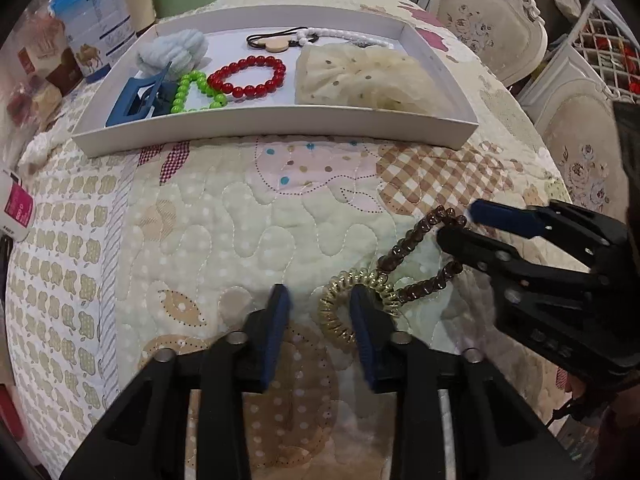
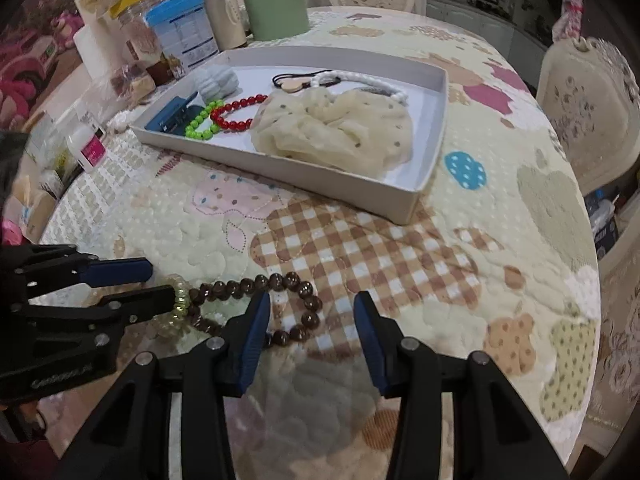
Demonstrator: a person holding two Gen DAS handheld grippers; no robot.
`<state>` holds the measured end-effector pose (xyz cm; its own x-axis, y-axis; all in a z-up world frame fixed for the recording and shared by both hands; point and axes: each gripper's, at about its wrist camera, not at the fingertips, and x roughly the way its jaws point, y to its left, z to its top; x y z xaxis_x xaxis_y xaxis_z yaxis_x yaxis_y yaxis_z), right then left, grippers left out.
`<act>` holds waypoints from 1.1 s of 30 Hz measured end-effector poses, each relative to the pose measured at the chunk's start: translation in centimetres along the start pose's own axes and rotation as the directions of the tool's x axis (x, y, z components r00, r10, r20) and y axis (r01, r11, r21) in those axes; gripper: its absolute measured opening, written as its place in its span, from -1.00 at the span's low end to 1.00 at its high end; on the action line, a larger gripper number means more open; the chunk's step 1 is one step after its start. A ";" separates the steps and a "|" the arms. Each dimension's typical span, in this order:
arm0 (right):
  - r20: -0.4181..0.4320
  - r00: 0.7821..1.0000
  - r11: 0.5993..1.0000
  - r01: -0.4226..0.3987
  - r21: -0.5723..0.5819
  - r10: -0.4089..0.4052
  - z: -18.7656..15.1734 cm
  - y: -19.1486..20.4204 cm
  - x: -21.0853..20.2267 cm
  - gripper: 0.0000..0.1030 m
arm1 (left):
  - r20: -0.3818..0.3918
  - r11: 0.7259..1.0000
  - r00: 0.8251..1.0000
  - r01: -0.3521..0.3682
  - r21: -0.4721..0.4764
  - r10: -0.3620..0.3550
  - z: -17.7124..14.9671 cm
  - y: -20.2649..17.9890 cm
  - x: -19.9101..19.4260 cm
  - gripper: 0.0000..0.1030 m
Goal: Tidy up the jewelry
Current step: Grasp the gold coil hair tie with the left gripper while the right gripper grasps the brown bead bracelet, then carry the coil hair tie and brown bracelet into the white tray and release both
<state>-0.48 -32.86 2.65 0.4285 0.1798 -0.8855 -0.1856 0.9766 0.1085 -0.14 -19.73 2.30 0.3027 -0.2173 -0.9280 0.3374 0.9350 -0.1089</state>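
Note:
A brown bead bracelet (image 1: 404, 250) (image 2: 308, 290) and a gold spiral hair tie (image 1: 340, 312) (image 2: 180, 300) lie touching on the quilted tablecloth. My left gripper (image 1: 320, 300) (image 2: 160, 280) stands open low over the hair tie, with the coil's left side between its fingers and its right finger over the loop. My right gripper (image 2: 312, 304) (image 1: 456, 224) is open over the bracelet's far end, with several beads between its fingers. Behind them the white tray (image 1: 280, 120) (image 2: 300, 172) holds a red bead bracelet (image 1: 248, 76), a green one (image 1: 192, 92), a blue claw clip (image 1: 136, 100) and a cream scrunchie (image 1: 360, 76).
The tray also holds a pale blue scrunchie (image 1: 172, 52) and a white bead necklace (image 1: 348, 36). Tins, jars and a green bottle (image 2: 274, 0) crowd the table's far left. A small pink-labelled tub (image 2: 90, 148) stands near the tray. Padded chairs (image 2: 588, 108) ring the round table's edge.

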 end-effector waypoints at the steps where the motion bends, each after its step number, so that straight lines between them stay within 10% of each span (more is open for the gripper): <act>1: 0.018 1.000 1.000 0.022 -0.016 -0.022 0.0 0.2 0.0 -0.55 | 0.002 1.000 1.000 -0.007 0.005 0.007 0.1 -0.2 0.2 -0.93; 4: 0.022 0.999 0.999 0.026 -0.026 -0.026 0.1 0.3 0.0 -0.84 | -0.002 0.999 1.000 0.025 -0.024 -0.025 0.0 0.5 -0.1 -0.97; 33: 0.290 0.942 0.983 -0.136 -0.123 0.167 6.9 4.1 -13.8 -0.84 | 0.229 0.976 0.956 -0.151 -0.160 0.185 2.3 6.6 -11.8 -0.97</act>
<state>-1.05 -30.48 18.41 0.6293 0.3666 -0.6852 -0.3496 0.9210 0.1717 0.54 -11.65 13.36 0.5555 -0.0985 -0.8257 0.1411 0.9897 -0.0231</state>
